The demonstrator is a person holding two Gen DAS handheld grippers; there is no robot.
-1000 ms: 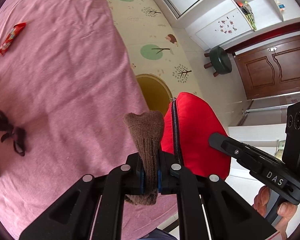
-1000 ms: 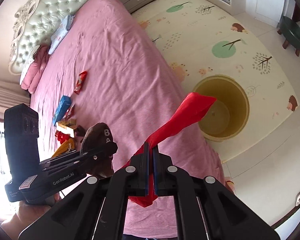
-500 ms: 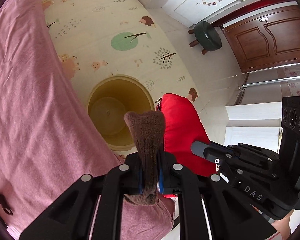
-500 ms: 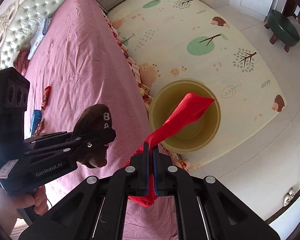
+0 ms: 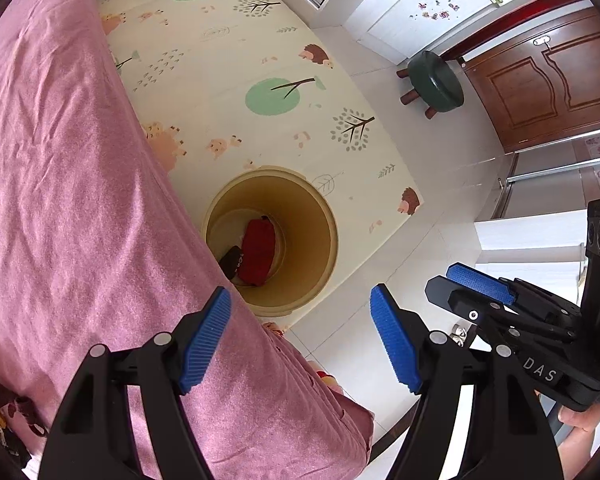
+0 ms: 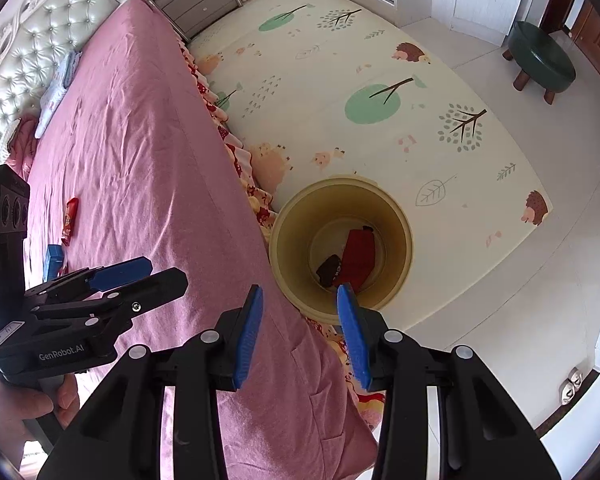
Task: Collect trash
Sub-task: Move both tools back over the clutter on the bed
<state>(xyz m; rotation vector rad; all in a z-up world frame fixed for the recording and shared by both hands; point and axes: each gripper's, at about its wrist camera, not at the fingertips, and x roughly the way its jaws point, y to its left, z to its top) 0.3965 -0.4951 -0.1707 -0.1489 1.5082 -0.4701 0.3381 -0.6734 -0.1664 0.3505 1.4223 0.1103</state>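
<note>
While the left gripper (image 5: 300, 336) hangs over the bed's (image 5: 68, 184) edge, its fingers have just been opening and stand wide and empty; one yellow bin (image 5: 320, 216) holds one red item (image 5: 258, 248) and one dark item (image 5: 231, 261). From the right wrist, the right gripper (image 6: 300, 332) has likewise been opening, narrower, empty, above that bin (image 6: 400, 232); two wrappers, one red (image 6: 69, 218) and one blue (image 6: 54, 262), lie on the bed (image 6: 140, 160).

- Left tool (image 5: 300, 340): black plastic arms, ribbed blue pads, silver rivets.
- Right tool (image 6: 298, 334): same black build, blue pads.
- White lettering "DAS" and "GenRobot.AI" on housings.
</note>
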